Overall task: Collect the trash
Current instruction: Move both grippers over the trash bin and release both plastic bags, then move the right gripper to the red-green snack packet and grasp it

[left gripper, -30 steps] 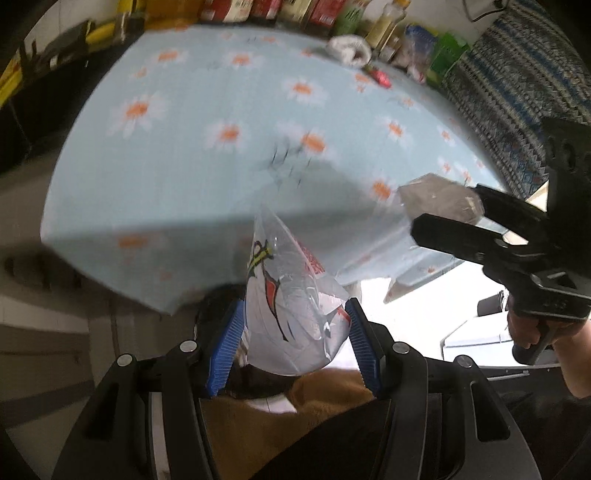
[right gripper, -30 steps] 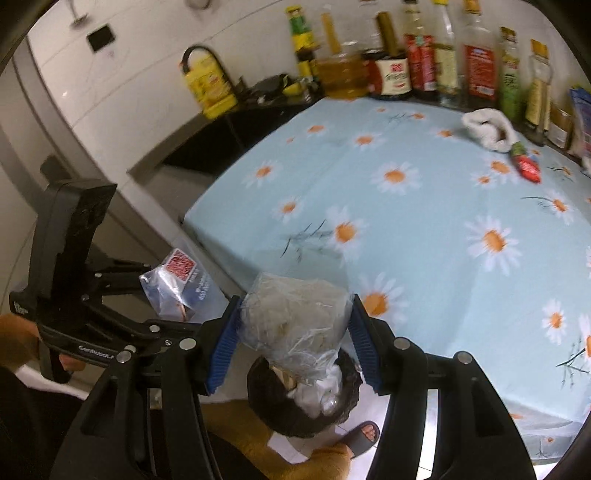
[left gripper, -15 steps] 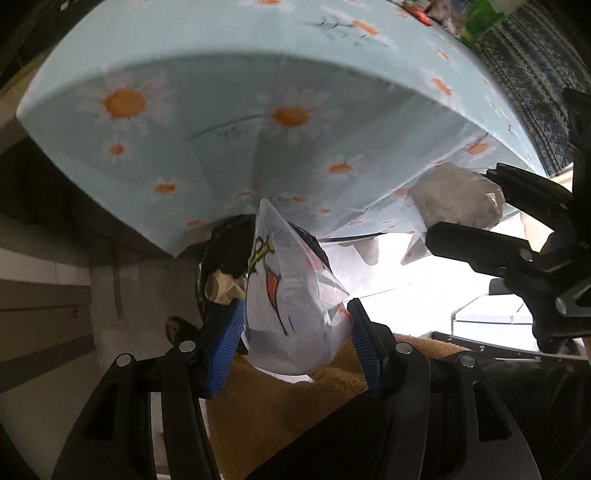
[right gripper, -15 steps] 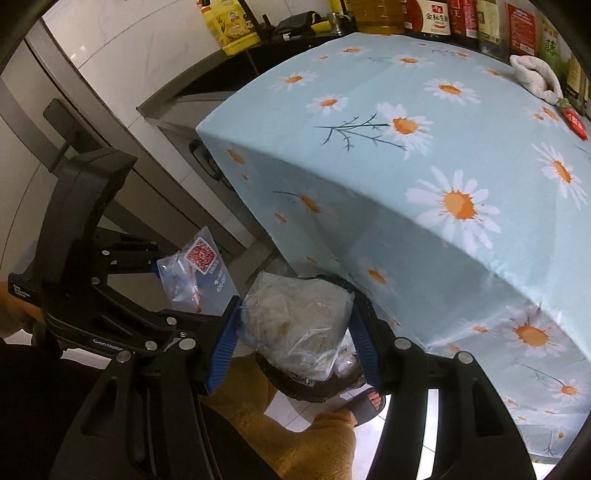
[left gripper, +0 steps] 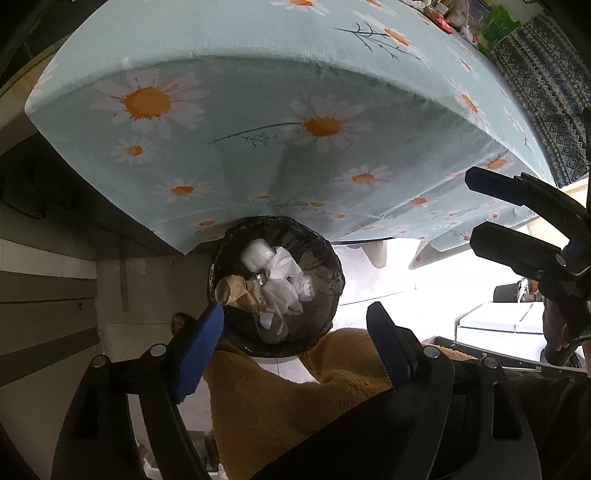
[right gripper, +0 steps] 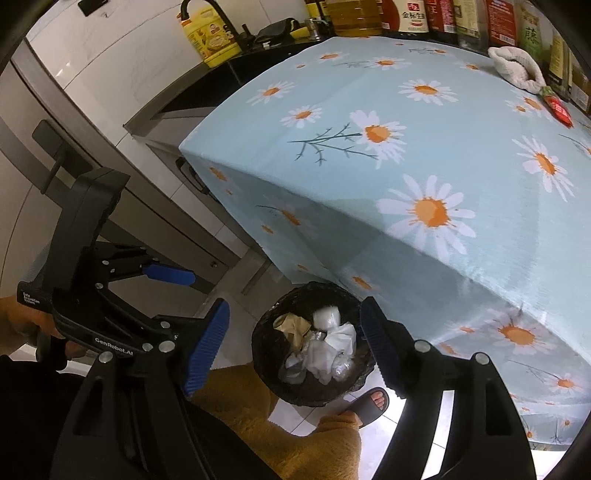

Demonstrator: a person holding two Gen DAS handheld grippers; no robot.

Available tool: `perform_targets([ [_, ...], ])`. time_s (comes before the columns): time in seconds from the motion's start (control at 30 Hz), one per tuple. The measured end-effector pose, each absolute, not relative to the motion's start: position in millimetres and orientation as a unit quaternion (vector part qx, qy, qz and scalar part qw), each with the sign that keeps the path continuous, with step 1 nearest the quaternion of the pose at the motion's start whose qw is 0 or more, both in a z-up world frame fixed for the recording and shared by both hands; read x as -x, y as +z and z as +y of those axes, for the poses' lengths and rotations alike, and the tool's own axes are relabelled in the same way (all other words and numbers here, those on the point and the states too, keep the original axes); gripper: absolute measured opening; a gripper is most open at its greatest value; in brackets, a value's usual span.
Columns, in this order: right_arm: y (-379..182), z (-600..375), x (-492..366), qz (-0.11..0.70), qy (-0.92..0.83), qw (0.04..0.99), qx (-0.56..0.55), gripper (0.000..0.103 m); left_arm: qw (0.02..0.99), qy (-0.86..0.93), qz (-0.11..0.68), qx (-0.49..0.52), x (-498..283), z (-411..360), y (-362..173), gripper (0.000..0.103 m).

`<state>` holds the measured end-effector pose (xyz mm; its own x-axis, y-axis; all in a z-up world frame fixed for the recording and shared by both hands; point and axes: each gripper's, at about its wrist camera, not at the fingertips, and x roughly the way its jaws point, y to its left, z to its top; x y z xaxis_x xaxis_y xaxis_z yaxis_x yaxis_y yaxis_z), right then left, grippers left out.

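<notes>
A round bin lined with a black bag (left gripper: pixel 325 258) (right gripper: pixel 266 354) stands on the floor by the table's corner. It holds crumpled white and brown trash (left gripper: pixel 275 282) (right gripper: pixel 325 343). My left gripper (left gripper: pixel 295 332) is open and empty, just above the bin's near rim. My right gripper (right gripper: pixel 295 339) is open and empty too, above the bin. The right gripper also shows at the right edge of the left wrist view (left gripper: pixel 476 210). The left gripper shows at the left of the right wrist view (right gripper: pixel 192 291).
The table under a light blue daisy cloth (right gripper: pixel 424 147) (left gripper: pixel 258 129) overhangs the bin. Bottles (right gripper: pixel 413 14), a white rag (right gripper: pixel 517 68) and a red packet (right gripper: pixel 557 107) sit at its far edge. A cabinet (right gripper: pixel 92 122) stands left. The person's sandaled foot (right gripper: pixel 369 402) is beside the bin.
Both grippers have opened. The printed clear bag from the left and the grey wrapped bundle from the right are gone from the fingers. Both grippers now sit over the bin.
</notes>
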<state>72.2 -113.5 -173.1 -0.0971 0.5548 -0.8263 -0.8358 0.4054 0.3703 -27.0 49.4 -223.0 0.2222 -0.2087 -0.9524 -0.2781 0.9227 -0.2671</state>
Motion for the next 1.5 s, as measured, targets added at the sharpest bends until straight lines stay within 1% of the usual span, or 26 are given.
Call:
perform_targets([
  [0.37, -163.2, -123.3, -78.1, 0.514, 0.515, 0.677, 0.11, 0.073, 0.77, 0.015, 0.609, 0.19, 19.2, 46.6, -205.2, 0.077],
  [0.8, -115.1, -157.6, -108.8, 0.456, 0.492, 0.739, 0.068, 0.073, 0.828, -0.025, 0.541, 0.147, -18.2, 31.0, -125.7, 0.077],
  [1.03, -97.6, -181.4, -136.6, 0.441, 0.471, 0.763, 0.045, 0.073, 0.846, -0.025, 0.52, 0.115, -46.3, 25.2, -99.8, 0.077],
  [1.37, -75.9, -193.4, -199.6, 0.407, 0.429, 0.804, 0.059, 0.073, 0.86, -0.024, 0.499, 0.1, -74.4, 16.1, -78.6, 0.077],
  [1.5, -75.4, -191.0, -232.7, 0.407, 0.412, 0.813, 0.063, 0.077, 0.864, -0.018, 0.493, 0.102, -80.4, 17.5, -72.6, 0.077],
])
